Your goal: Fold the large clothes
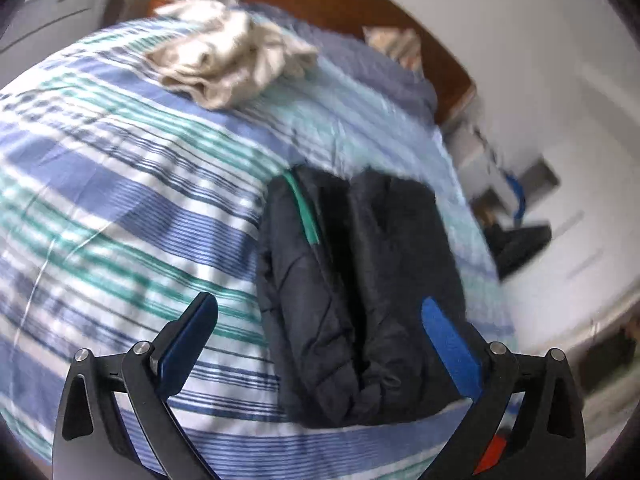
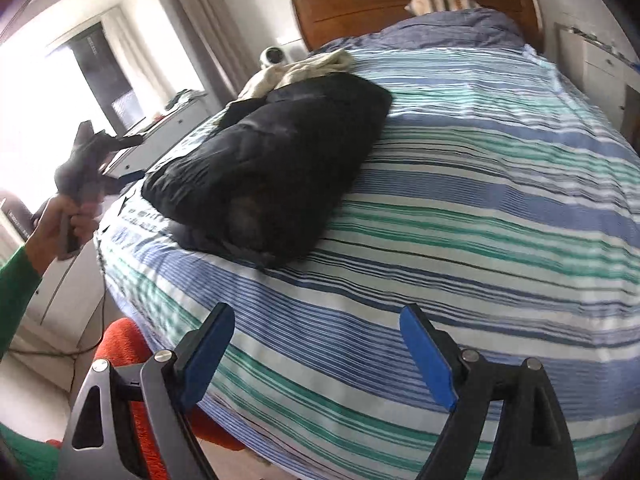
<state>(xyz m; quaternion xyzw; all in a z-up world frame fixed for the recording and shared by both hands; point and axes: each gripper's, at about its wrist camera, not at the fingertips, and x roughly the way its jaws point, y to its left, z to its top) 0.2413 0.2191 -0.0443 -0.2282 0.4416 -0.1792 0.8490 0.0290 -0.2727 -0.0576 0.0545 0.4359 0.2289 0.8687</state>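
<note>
A dark navy padded jacket (image 1: 352,292) with a teal zip strip lies folded into a long bundle on the striped bed cover (image 1: 120,200). My left gripper (image 1: 320,308) is open and empty, hovering just above the jacket's near end. In the right wrist view the jacket (image 2: 272,168) lies at the bed's left side. My right gripper (image 2: 318,318) is open and empty above the bed's near edge, well clear of the jacket. The left gripper (image 2: 86,160) shows there in a hand at the far left, beside the bed.
A crumpled cream garment (image 1: 232,56) lies further up the bed and also shows in the right wrist view (image 2: 304,66). A wooden headboard (image 2: 400,4) and a blue pillow (image 2: 440,26) are at the far end. An orange seat (image 2: 132,360) stands beside the bed. White drawers (image 2: 600,68) stand on the right.
</note>
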